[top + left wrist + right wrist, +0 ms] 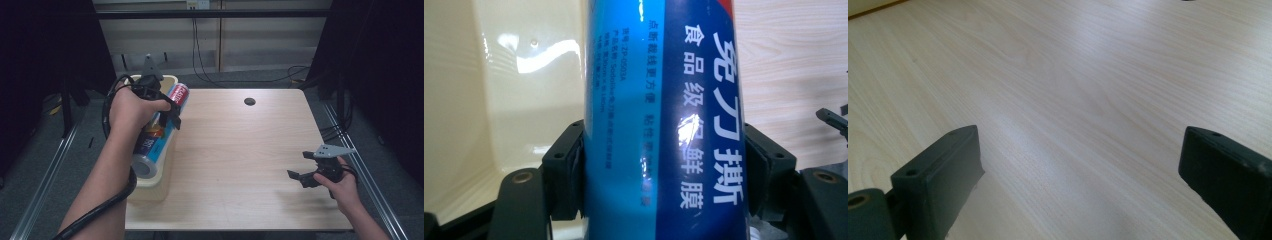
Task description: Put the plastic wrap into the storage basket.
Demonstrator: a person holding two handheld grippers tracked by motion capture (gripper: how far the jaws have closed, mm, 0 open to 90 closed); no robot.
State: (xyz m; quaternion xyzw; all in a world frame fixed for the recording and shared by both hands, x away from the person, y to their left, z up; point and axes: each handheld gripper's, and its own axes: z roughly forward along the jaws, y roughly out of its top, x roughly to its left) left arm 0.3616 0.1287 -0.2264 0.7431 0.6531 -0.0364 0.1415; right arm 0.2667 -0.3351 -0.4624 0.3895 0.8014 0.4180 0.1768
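We have the left hand-held gripper (pixel 167 111) clamped on the blue cylindrical cling-film roll (pixel 161 131) lying in the cream plastic bin (pixel 150 181), so next comes lifting it clear of the bin wall, while the right hand-held gripper (pixel 298 176) waits wide open over the wooden surface (pixel 240 150), well right of the bin.

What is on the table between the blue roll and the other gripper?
Nothing: in the high view, bare wooden table stretches from the blue roll, clamped in the left gripper, to the open right gripper.
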